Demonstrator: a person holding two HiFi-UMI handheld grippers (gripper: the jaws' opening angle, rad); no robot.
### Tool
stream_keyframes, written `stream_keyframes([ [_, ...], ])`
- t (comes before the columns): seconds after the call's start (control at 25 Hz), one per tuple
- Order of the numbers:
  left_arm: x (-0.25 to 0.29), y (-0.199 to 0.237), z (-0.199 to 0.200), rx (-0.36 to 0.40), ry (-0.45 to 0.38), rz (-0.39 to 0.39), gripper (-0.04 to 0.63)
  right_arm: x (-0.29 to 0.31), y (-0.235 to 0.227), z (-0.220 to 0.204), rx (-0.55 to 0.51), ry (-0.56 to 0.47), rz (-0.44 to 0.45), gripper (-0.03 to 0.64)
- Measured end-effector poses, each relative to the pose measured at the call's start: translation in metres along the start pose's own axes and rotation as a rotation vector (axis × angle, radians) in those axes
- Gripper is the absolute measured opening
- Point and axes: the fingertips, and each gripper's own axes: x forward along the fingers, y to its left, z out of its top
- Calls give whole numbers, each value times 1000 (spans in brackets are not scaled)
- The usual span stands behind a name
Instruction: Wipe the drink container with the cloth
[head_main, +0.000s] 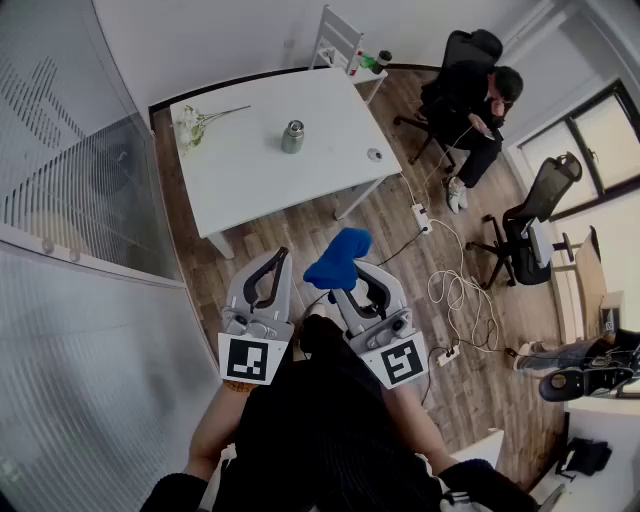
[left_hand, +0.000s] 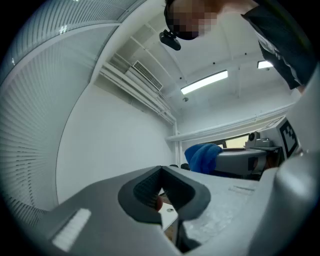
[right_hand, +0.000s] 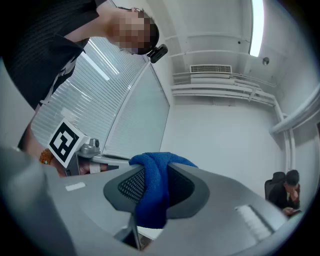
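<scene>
Two grippers we hold near us: the right gripper (head_main: 355, 275) clamps the blue cloth (head_main: 338, 257), the left gripper (head_main: 272, 268) has its jaws together on nothing, and the drink container (head_main: 292, 137) stands on the far white table (head_main: 250, 170).

Blue cloth (head_main: 338, 258) bunched — metal container (head_main: 292, 137) upright, apart.

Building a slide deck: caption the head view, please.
Right gripper clamps a blue cloth, left gripper shut and empty, before a white table bearing the drink container.

Blue cloth (head_main: 338, 258), white table (head_main: 250, 170)
</scene>
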Motion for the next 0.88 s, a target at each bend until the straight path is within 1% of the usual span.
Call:
stream_keyframes([
  [0.16,4,2,-5,10,9,-2,0,3,-5,-9,65,-14,47,129],
  [0.28,9,7,-15,8,28,11,0,9,-9,-15,69,-26,81,133],
  [0.44,20,13,-27,20,57,29,0,18,-24,-25,101,-28,76,133],
  [0.64,61,30,-39,36,77,47,0,40,-67,-63,118,9,63,133],
  [0.8,105,40,-47,44,96,48,0,69,-111,-77,129,2,56,133],
  [0.88,129,42,-51,61,107,45,0,78,-133,-84,141,-4,54,133],
])
